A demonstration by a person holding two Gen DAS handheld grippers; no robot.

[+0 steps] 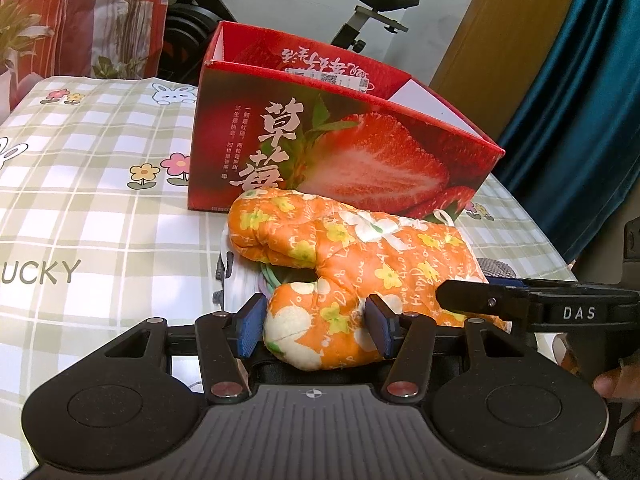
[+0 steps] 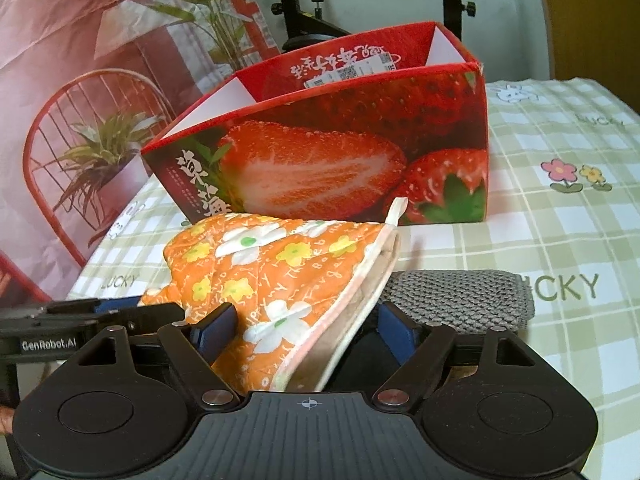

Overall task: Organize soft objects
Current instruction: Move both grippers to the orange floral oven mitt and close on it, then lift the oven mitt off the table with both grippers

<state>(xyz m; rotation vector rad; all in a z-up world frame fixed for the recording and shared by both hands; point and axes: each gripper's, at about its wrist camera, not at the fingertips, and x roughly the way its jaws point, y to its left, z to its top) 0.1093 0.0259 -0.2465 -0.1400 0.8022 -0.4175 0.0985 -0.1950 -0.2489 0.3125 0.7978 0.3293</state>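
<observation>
I'm working over a table (image 1: 100, 168) under a checked cloth with flowers and rabbits; an exercise bike (image 1: 360, 12) stands behind it and a teal curtain (image 1: 580, 100) hangs at 2 o'clock in the left view.

The biggest thing on the cloth is the strawberry box (image 1: 340, 148), open-topped, at 12 o'clock from both cameras. I can see only its upper inner walls, not its floor, so I can't tell whether anything is inside yet.

Just in front of the box lies the orange mitt (image 1: 360, 256), apparently touching its base. It sits on some white items (image 1: 240, 280) I can't identify and, in the right view, over the edge of a grey knit cloth (image 2: 460, 300) at 3 o'clock.

My left gripper (image 1: 316, 324) has the mitt's thumb between its pads, set narrow and touching or nearly touching the fabric. My right gripper (image 2: 306, 330) straddles the mitt's cuff with its jaws wide, not pinching.

My judgement: sorting is at an early stage. The mitt is being taken up, and it, the knit cloth and the white items all remain outside the box.
</observation>
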